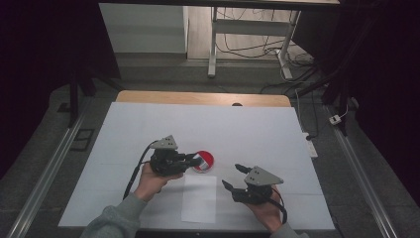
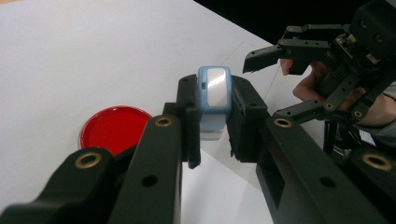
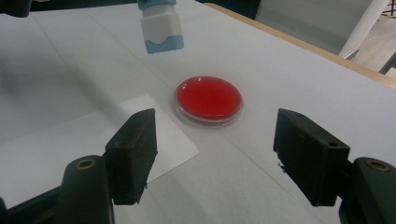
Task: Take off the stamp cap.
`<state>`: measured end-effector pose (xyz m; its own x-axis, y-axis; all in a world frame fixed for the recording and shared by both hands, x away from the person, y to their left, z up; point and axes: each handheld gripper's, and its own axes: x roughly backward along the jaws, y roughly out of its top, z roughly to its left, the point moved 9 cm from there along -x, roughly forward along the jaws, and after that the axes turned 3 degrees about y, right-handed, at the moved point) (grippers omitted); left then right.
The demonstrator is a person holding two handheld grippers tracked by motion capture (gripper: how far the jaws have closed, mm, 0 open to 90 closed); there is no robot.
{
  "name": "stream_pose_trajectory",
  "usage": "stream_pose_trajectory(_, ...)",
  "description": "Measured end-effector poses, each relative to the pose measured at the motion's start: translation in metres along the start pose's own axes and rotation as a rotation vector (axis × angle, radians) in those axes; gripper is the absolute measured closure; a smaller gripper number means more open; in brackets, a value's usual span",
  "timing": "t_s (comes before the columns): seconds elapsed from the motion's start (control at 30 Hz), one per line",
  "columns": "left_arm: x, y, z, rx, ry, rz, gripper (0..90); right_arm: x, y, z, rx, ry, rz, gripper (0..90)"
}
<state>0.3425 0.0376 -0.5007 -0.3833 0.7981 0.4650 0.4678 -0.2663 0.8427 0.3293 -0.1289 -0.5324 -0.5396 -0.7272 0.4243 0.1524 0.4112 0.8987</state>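
Black jaws of the right gripper (image 3: 212,154) stand spread and empty, aimed at the red-filled dish (image 3: 208,99) on the white sheet (image 1: 148,129), beside a loose paper slip (image 1: 199,198). Left gripper (image 2: 212,116) pinches a small blue-and-white device (image 2: 214,91) just above the dish. Risks, as I judge: spread jaws nudging the shallow dish and sliding it, or the smooth device slipping out onto it.

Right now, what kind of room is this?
Probably a lab or test room. A white-covered table holds a red-filled round dish, a person works two handheld grippers, and cables trail under a desk frame behind.
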Motion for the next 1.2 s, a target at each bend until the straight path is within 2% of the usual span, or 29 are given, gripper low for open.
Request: stream_pose_trajectory(1.2, -0.009, -0.001, -0.006, 0.003, -0.015, 0.005, 75.6, -0.033, 0.013, 0.016, 0.03, 0.026, 0.032, 32.8)
